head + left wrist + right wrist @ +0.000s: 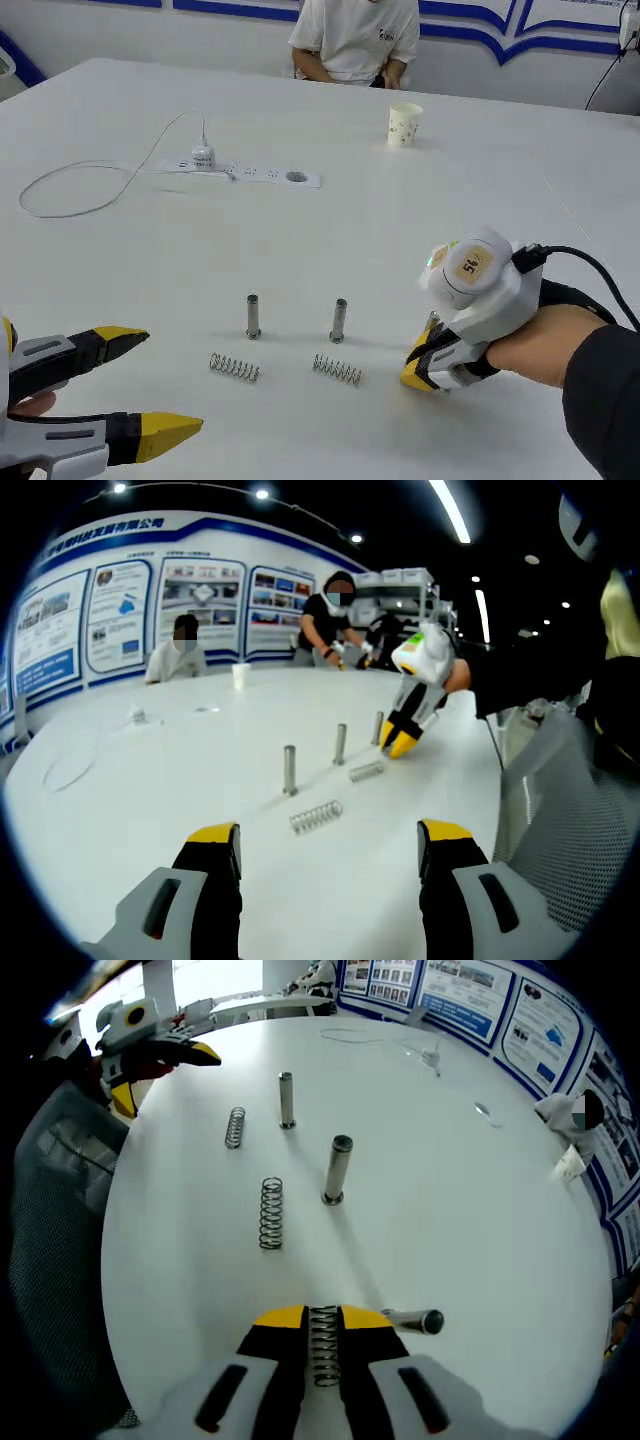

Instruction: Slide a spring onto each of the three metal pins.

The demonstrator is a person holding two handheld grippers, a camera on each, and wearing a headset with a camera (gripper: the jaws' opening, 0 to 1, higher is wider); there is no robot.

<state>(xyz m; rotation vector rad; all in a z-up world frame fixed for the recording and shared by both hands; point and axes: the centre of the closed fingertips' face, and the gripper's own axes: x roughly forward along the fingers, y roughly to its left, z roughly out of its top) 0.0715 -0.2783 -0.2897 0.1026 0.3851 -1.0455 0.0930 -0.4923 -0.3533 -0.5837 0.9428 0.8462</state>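
Observation:
Two metal pins stand upright on the white table, the left pin (253, 316) and the middle pin (339, 320). In front of each lies a loose spring (234, 367) (337, 370). My right gripper (428, 368) is shut on a third spring (323, 1345), held low right beside the third pin (412, 1320), which it partly hides in the head view. At the near left my left gripper (150, 385) is open and holds nothing, well short of the nearest spring (316, 816) and pin (290, 770).
A power strip (250, 173) with a white cable (70, 190) lies at the back left. A paper cup (404, 124) stands further back. A person (355, 35) sits at the table's far side.

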